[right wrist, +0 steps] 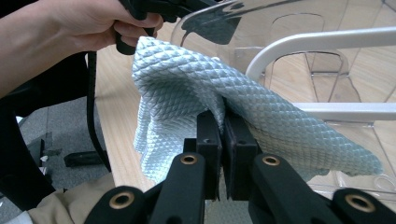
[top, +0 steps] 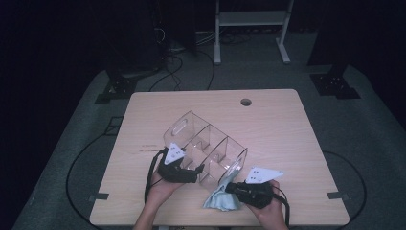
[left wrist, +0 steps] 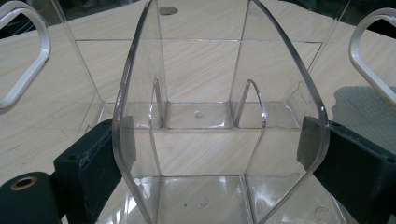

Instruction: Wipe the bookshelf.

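Cloth (right wrist: pixel 187 93) pinched tight in the right gripper (right wrist: pixel 223 121), hanging off its jaws at the organizer's near end.
Left gripper (left wrist: pixel 219 154) has its jaws spread wide, clamped on the clear organizer (left wrist: pixel 215 93); beyond its tips, dividers, then bare table (top: pixel 268 115).

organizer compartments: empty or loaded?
Empty. The left gripper view shows bare table through every compartment of the clear organizer; the cloth is outside it.
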`<state>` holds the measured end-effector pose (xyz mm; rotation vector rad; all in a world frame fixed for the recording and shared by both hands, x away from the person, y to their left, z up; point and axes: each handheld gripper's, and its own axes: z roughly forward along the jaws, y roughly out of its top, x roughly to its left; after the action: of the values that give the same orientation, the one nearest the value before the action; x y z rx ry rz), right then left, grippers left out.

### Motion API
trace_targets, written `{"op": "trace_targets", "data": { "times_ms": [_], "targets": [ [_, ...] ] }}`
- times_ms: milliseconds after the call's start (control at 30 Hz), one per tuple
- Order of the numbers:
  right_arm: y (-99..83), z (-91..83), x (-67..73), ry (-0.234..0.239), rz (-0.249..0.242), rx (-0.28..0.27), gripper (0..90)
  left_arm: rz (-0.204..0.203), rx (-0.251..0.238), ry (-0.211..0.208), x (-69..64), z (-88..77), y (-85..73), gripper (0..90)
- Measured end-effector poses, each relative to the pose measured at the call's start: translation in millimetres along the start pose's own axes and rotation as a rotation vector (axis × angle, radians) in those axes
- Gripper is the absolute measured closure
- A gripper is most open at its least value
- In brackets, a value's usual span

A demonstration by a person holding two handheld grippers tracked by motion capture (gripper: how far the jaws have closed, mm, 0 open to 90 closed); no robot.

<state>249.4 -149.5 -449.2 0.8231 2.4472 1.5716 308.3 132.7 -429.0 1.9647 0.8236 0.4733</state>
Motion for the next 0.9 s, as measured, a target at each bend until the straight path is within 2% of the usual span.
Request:
{"op": "trace_targets", "data": {
  "times_ms": [333, 500, 900],
  "targets": [
    [-3.3, -0.9, -3.4, -0.016, 0.002, -0.001, 85.8, -0.001, 0.002, -0.010, 0.1, -0.5, 0.7, 8.0],
    [-11.8, 4.8, -7.9, -0.019, 0.027, 0.027, 85.8, -0.002, -0.002, -0.011, 0.7, -0.6, 0.3, 8.0],
    [-23.5, 15.9, -13.6, -0.029, 0.040, 0.076, 85.8, -0.002, -0.002, -0.010, 2.1, -1.1, -0.1, 7.9]
  ]
}}
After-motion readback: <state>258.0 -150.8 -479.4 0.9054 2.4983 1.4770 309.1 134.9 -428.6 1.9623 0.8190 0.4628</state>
